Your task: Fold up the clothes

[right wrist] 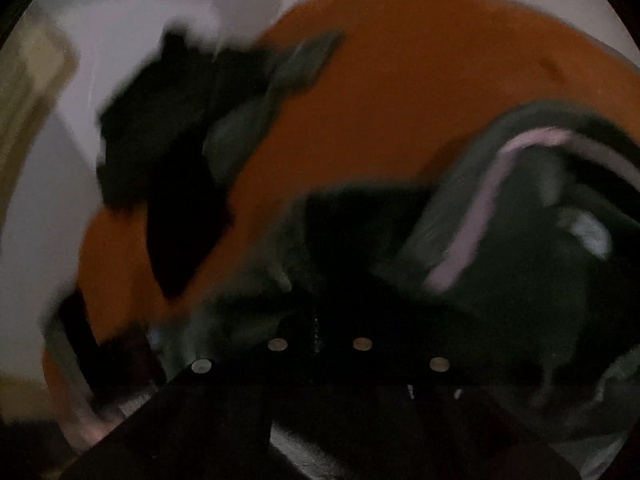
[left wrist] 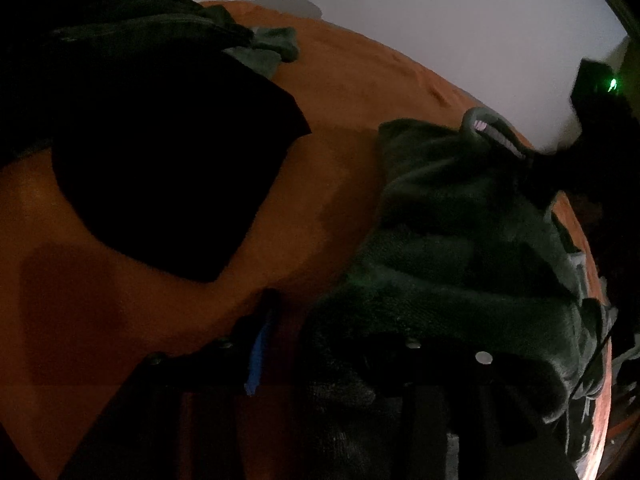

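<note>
A dark green fleece garment (left wrist: 460, 240) lies crumpled on the orange cover (left wrist: 360, 92), its collar showing a pale lining. My left gripper (left wrist: 340, 328) stands open low in the left wrist view. Its blue-padded finger (left wrist: 260, 344) rests clear of the cloth, while the other finger is buried under the fleece edge. A black unit with a green light, my right gripper (left wrist: 592, 120), sits at the garment's far collar edge. The blurred right wrist view shows my right gripper (right wrist: 318, 288) shut beside the green garment (right wrist: 520, 200). The blur hides whether cloth is pinched.
A flat black garment (left wrist: 172, 168) lies to the left on the cover, also visible as the black garment (right wrist: 184, 220). Behind it is a heap of dark clothes (left wrist: 120, 40) with a grey-green piece (left wrist: 276, 46). A pale wall (left wrist: 440, 20) rises beyond the cover's far edge.
</note>
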The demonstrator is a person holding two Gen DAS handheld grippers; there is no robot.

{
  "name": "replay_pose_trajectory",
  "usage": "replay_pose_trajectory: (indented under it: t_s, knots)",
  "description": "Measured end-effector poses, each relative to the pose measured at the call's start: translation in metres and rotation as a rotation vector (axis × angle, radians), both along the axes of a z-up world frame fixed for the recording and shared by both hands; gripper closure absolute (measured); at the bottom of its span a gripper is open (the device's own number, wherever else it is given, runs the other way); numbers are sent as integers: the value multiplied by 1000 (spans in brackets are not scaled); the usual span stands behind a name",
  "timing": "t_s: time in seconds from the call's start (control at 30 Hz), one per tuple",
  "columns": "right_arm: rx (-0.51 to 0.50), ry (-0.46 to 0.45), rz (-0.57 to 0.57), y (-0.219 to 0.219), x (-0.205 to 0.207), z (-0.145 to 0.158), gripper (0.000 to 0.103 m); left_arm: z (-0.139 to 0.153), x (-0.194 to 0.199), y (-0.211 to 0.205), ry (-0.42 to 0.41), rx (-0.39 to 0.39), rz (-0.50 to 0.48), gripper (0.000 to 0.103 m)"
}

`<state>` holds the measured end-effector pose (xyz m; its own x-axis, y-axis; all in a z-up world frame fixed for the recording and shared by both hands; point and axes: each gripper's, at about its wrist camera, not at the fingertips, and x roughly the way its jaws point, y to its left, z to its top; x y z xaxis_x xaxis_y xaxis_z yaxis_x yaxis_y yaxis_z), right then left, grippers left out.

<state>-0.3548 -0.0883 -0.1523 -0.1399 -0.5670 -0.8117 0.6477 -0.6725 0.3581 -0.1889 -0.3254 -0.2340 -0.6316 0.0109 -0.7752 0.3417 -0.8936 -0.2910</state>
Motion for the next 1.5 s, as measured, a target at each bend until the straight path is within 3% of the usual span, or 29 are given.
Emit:
replay_pose_trajectory:
  t_s: [0.1,0.2,0.27,0.33,0.37,0.4,0.43,0.5,0.57,0.67,0.77,0.87,0.97,1.07,1.23,1.33,1.4,1.43,1.5]
  knots:
    - [82,99,10,-7,-6,-4,100,0,0,3,-2,-21,-5,51]
    - [153,3,55,-17,-8,-31,99,2,4,2,0,-33,4,51]
    - [140,-24,56,-12,-8,-31,95,6,6,0,3,-53,37,51]
    - [66,-36,43,-1,-8,-19,88,12,8,-1,14,-61,52,50]
    - [36,-52,38,6,-9,-14,65,14,6,1,13,-71,46,49]
    - [20,-73,37,10,-9,-11,31,16,4,5,6,-95,31,47]
    - [-1,-102,36,18,-9,-9,23,17,0,11,-4,-127,1,46]
    - [-14,-140,26,31,-6,-8,22,17,-10,23,-26,-189,-79,46]
    - [-10,-182,18,36,-1,-11,22,18,-18,30,-41,-251,-91,46]
    - [52,-194,-32,53,22,-22,22,21,-16,10,-22,-191,16,46]
    - [72,-184,-70,72,50,-25,26,12,-5,-21,2,38,120,46]
    - [73,-169,22,81,88,-16,26,11,3,-23,15,71,117,44]
    - [163,-149,100,87,116,-17,26,15,10,-25,35,93,87,35]
    - [169,-80,107,105,137,-3,26,14,16,-24,5,98,70,35]
    - [180,297,44,149,168,52,26,31,26,-17,-1,54,76,35]
    - [229,258,119,163,188,42,26,34,31,-13,-26,46,88,35]
    - [287,205,179,166,203,17,27,35,40,-14,-39,61,112,35]
    - [328,197,198,176,210,6,29,36,45,-15,-38,73,121,35]
    - [383,158,213,196,216,-11,64,38,54,-13,-37,92,129,35]
